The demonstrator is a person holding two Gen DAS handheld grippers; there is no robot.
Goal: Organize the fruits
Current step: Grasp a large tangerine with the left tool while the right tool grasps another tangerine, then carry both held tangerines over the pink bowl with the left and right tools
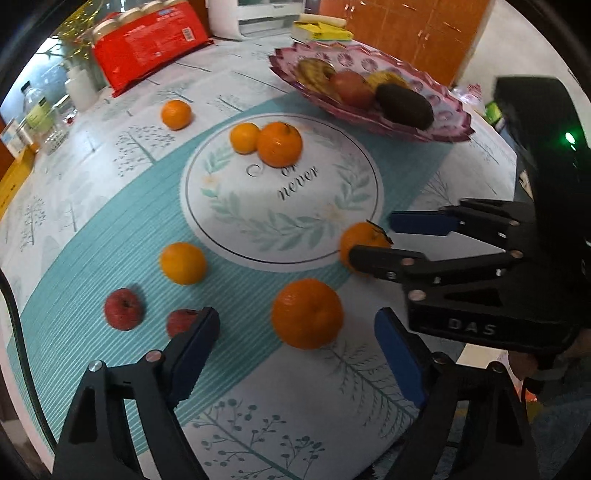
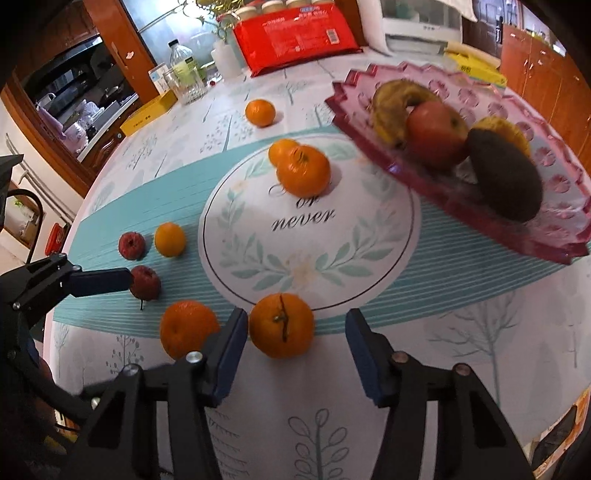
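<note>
Several oranges and two small red apples lie loose on the patterned tablecloth. My left gripper (image 1: 297, 354) is open, with a large orange (image 1: 307, 313) just ahead between its fingers and a red apple (image 1: 181, 322) by its left finger. My right gripper (image 2: 295, 354) is open around an orange with a stem (image 2: 281, 325); it shows from the side in the left wrist view (image 1: 373, 240). A pink fruit plate (image 2: 546, 243) holds an apple (image 2: 436, 134), a dark avocado (image 2: 506, 181) and yellow fruit.
A red packet (image 2: 295, 37), bottles and a glass (image 2: 184, 77), a yellow box (image 2: 147, 112), a white appliance (image 2: 417, 29) and a yellow book (image 1: 321, 31) stand at the table's far side. Wooden cabinets (image 1: 413, 29) lie beyond.
</note>
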